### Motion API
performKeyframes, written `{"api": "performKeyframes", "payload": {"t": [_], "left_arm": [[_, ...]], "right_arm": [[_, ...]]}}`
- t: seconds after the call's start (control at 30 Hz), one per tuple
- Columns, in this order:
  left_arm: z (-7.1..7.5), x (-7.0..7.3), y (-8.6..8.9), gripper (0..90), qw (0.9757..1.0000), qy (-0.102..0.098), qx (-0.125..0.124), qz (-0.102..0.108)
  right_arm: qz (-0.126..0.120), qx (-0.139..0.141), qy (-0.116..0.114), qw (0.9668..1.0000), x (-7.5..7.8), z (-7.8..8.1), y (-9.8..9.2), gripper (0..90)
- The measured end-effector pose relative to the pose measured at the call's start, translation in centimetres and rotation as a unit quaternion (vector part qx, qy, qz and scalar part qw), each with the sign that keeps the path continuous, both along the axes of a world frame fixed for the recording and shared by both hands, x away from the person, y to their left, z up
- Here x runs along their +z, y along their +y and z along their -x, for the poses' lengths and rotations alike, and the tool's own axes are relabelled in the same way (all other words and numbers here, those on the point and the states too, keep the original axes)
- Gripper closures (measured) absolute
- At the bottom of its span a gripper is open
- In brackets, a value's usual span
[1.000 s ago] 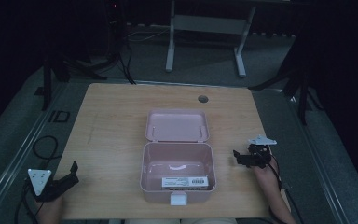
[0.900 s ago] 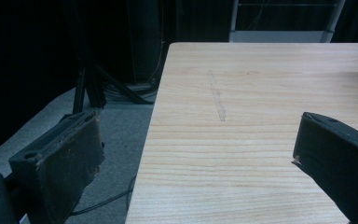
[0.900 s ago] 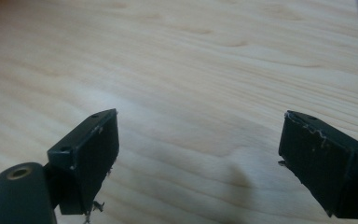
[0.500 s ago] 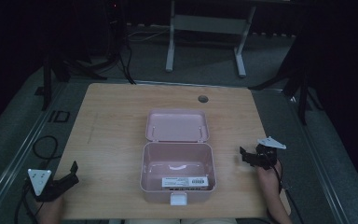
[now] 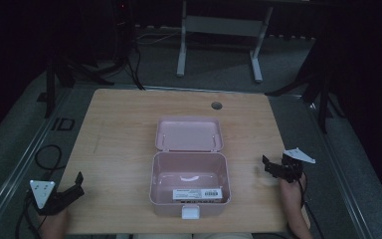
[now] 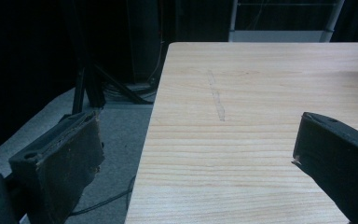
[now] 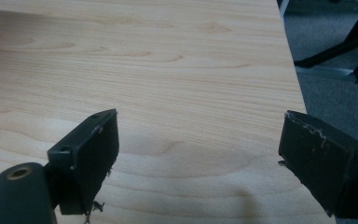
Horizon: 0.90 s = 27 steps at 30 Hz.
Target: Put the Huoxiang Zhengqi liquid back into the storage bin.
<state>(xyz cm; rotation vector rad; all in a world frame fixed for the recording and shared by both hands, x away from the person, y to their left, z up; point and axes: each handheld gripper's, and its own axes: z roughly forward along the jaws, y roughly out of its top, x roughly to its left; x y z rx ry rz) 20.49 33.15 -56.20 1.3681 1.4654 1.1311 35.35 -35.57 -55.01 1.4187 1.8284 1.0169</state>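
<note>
Pink box (image 5: 189,184) sits open at table (image 5: 119,129) centre, lid (image 5: 189,133) flat at its 12 o'clock, a barcode label (image 5: 197,192) inside. Right gripper (image 5: 273,168), at its 3 o'clock, has shifted outward since earlier; left gripper (image 5: 74,186) at 8 o'clock is unmoved. Left gripper view: jaws wide over the table's edge. Right gripper view: jaws wide, empty.

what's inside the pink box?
The open pink box holds a flat white item with a barcode label by its front wall. A pale curved mark shows on the floor. What's under the label is hidden.
</note>
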Motion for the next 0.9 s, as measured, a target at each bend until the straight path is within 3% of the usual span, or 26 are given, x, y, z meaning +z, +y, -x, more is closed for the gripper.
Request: {"api": "performKeyframes", "payload": {"t": [0.17, 0.33, 0.67, 0.9], "left_arm": [[0.0, 0.0, 0.0, 1.7, 1.0, 0.0, 0.0, 0.0], [0.0, 0.0, 0.0, 1.7, 1.0, -0.001, 0.0, 0.0], [0.0, 0.0, 0.0, 1.7, 1.0, 0.0, -0.001, -0.001], [0.0, 0.0, 0.0, 1.7, 1.0, 0.001, -0.002, -0.001]], "right_arm": [[0.01, 0.015, -0.015, 0.9997, 0.2, 0.2, 0.2, 11.9], [0.003, 0.001, -0.022, 0.9998, 0.3, 0.1, -0.4, 11.9], [0.012, -0.02, -0.021, 0.9995, 0.2, 0.1, -1.0, 12.0], [0.005, -0.028, -0.013, 0.9995, 0.1, 0.1, -1.4, 12.5]]}}
